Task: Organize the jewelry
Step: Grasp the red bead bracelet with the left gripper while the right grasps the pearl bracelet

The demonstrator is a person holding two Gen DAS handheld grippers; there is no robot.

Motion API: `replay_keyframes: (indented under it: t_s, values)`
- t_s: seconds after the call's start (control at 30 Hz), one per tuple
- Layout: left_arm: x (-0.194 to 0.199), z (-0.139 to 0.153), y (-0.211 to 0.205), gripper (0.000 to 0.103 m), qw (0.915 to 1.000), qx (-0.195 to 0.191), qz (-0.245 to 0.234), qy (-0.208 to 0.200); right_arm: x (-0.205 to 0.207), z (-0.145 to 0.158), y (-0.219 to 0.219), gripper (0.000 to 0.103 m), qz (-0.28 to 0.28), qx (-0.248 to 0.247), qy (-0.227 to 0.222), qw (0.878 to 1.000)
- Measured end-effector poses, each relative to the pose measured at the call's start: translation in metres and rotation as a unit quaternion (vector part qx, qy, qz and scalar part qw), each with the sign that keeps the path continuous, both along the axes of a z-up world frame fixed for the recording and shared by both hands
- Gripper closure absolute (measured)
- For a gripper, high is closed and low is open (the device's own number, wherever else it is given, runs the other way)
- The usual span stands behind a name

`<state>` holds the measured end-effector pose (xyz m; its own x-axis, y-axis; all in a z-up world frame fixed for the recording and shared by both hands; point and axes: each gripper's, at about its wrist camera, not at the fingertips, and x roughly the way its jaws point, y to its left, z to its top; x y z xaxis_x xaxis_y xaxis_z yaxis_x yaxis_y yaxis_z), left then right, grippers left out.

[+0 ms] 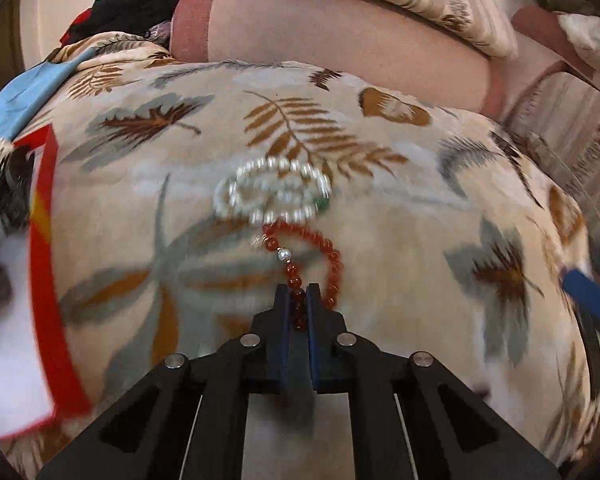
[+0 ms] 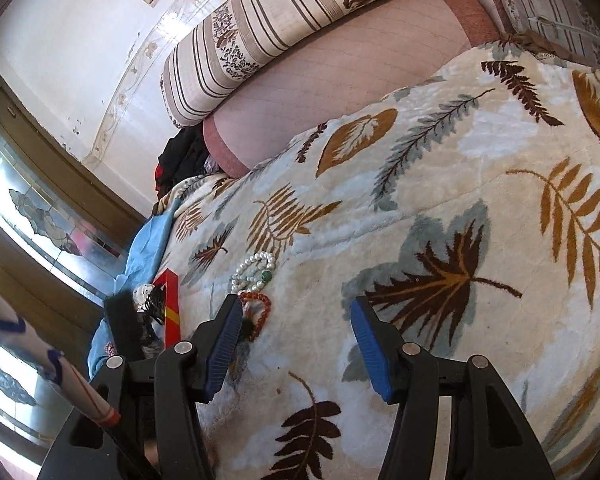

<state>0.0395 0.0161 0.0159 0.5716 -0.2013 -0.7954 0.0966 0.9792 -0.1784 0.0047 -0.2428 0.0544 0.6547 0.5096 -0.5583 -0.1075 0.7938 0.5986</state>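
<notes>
A red bead bracelet (image 1: pixel 329 254) with one white bead lies on the leaf-patterned blanket (image 1: pixel 400 288). My left gripper (image 1: pixel 299 294) is shut on its near end, with red beads pinched between the blue pads. Just beyond it lies a white pearl bracelet (image 1: pixel 278 192) with a green bead, touching the red one. In the right wrist view my right gripper (image 2: pixel 297 308) stands open above the blanket (image 2: pixel 440 208) with nothing between its fingers. The red bracelet (image 2: pixel 263 305) and the pearl bracelet (image 2: pixel 254 268) sit just left of its left finger.
A red-edged box (image 1: pixel 44 224) lies at the blanket's left edge, with a dark hair clip and other small items by it (image 2: pixel 150 304). Blue cloth (image 2: pixel 148 248) is bunched beside it. Striped pillows (image 2: pixel 284 24) and a pink cushion (image 1: pixel 340 44) lie behind.
</notes>
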Motion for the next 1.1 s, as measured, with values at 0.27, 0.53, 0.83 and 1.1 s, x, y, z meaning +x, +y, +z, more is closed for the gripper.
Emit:
replay_keyframes:
  t_s: [0.27, 0.53, 0.83, 1.1]
  values:
    - [-0.042, 0.021, 0.021, 0.096, 0.9992, -0.008, -0.027, -0.029, 0.015, -0.016, 0.024, 0.042, 0.029, -0.008, 0.022, 0.999]
    - [-0.029, 0.009, 0.036, 0.096, 0.9998, -0.014, -0.011, -0.013, 0.058, -0.022, 0.066, 0.057, 0.051, -0.032, 0.047, 0.997]
    - [-0.017, -0.002, 0.042, 0.095, 0.9998, -0.02, 0.004, 0.004, 0.137, -0.04, 0.141, 0.058, 0.075, -0.183, 0.079, 0.977]
    - [-0.017, -0.002, 0.036, 0.095, 1.0, -0.002, -0.002, -0.005, 0.123, -0.042, 0.144, 0.093, 0.043, -0.295, 0.045, 0.954]
